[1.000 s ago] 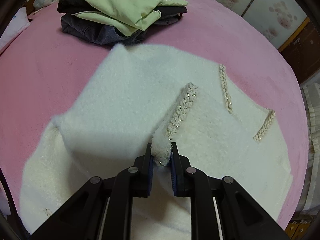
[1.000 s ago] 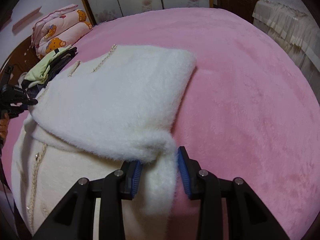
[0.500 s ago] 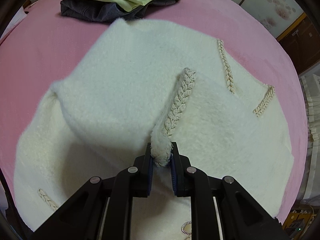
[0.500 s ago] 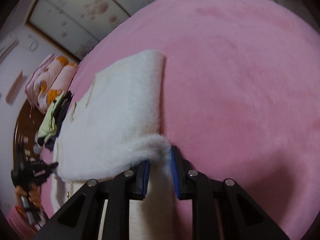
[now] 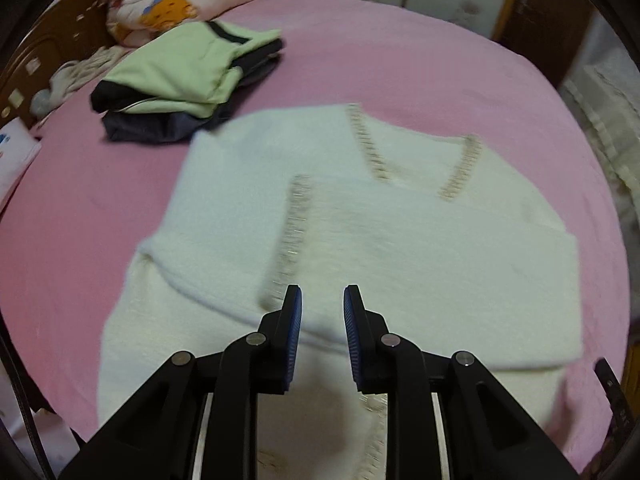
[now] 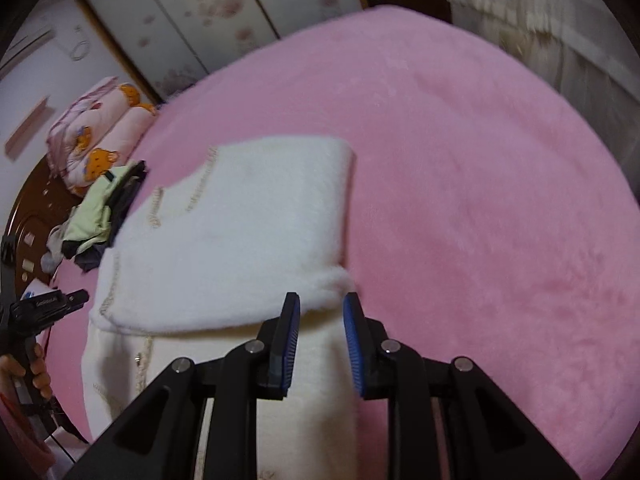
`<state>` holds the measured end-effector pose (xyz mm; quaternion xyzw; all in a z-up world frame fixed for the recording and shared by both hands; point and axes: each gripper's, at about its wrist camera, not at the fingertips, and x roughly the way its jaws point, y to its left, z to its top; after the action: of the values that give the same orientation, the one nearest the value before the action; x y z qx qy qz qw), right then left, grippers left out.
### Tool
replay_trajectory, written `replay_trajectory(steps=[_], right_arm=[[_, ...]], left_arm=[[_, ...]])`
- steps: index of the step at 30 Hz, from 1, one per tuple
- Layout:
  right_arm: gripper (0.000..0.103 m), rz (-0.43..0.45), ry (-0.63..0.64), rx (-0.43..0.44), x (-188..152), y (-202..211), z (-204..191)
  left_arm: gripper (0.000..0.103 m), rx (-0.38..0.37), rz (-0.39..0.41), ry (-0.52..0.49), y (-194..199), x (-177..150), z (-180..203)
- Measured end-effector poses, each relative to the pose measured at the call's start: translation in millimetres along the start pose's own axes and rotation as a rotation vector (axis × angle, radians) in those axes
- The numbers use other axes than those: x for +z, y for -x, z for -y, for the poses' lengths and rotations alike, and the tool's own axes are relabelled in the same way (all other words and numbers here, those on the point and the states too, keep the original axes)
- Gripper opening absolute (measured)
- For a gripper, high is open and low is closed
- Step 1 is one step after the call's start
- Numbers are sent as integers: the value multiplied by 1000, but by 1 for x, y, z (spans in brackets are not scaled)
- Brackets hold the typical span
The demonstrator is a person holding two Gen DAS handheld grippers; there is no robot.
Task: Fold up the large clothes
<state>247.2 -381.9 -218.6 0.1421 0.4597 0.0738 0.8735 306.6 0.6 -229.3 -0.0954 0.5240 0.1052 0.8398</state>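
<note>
left wrist: claw [image 5: 322, 304] opening, empty, above white cardigan [image 5: 400, 240].

Left tool [image 5: 322, 306] and right tool [image 6: 321, 313]: both empty, jaws opening.

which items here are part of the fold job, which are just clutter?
In the job:
- white fuzzy cardigan, partly folded on the pink bed
- left gripper, jaws opening, nothing between them
- right gripper, jaws opening, nothing between them

Lying about:
- stack of folded clothes
- rolled bear-print quilt
</note>
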Motion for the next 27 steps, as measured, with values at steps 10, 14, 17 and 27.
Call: replay_trajectory(steps=[10, 14, 17, 27], right_arm=[[1, -148, 67, 221, -3, -56, -89], [0, -213, 2, 223, -10, -88, -94], [0, -199, -14, 195, -7, -94, -76], [0, -104, -51, -19, 3, -62, 9]], left_arm=[[19, -262, -203, -63, -42, -15, 93], [15, -196, -287, -92, -72, -22, 105], [13, -165, -279, -92, -79, -23, 94], [12, 112, -183, 10, -73, -12, 2]])
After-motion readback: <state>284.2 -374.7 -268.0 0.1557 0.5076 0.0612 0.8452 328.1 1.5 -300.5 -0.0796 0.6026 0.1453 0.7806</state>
